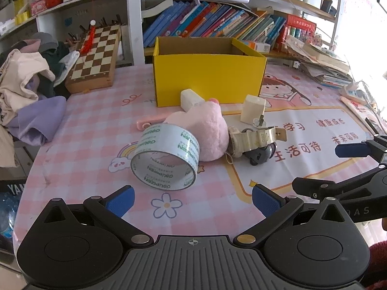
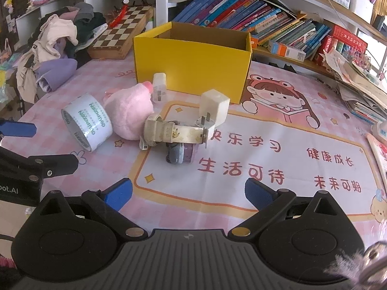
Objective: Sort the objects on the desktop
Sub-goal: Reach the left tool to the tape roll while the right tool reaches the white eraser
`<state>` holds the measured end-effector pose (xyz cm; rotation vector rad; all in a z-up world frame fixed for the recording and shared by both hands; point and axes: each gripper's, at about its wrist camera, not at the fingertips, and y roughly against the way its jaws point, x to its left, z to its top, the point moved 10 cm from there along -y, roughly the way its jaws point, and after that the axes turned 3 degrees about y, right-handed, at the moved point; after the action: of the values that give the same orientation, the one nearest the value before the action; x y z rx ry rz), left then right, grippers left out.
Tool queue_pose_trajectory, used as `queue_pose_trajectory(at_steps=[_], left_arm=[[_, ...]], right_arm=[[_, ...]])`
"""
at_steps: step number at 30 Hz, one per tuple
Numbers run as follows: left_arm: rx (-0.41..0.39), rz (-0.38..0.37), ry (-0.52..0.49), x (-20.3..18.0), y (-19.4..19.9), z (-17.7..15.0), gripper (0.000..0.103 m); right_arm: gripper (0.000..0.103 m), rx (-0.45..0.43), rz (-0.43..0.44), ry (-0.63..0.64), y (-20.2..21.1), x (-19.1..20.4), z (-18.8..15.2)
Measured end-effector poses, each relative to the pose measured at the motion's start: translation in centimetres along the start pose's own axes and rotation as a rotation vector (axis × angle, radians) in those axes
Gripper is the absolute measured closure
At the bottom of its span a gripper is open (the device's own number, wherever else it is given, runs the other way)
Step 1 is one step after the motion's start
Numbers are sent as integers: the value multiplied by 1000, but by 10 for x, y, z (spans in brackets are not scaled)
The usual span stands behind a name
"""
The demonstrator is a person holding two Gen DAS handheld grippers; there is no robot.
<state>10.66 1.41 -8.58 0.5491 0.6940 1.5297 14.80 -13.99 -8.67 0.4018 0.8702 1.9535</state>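
1. Looking along the left wrist view: left gripper (image 1: 193,201) spread wide and empty, low over the pink checked table mat (image 1: 96,125). Just beyond, tape roll (image 1: 166,156) on its side, touching pink plush toy (image 1: 205,133). To the right, white watch (image 1: 256,138) draped over a dark object, possibly a small toy. Far behind, yellow box (image 1: 208,77), open-topped.
2. Looking along the right wrist view: right gripper (image 2: 188,194) likewise spread, gripping nothing. White plug adapter (image 2: 214,108) near the box's front, second white charger (image 2: 159,90) left of it.

Tape roll (image 1: 167,157) left of plush (image 1: 205,133), watch (image 1: 254,137) right, box (image 1: 208,72) behind all.
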Motion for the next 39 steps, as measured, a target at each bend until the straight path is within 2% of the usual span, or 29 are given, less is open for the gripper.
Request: queue_pose_trajectory(at_steps=[11, 21, 39], left_arm=[[9, 26, 36, 0, -12, 9, 0], [19, 77, 95, 8, -25, 17, 0], [32, 173, 160, 26, -51, 35, 0]], right_arm=[[12, 13, 41, 40, -16, -7, 15], [12, 28, 91, 77, -36, -12, 30], [13, -22, 142, 65, -67, -35, 75]])
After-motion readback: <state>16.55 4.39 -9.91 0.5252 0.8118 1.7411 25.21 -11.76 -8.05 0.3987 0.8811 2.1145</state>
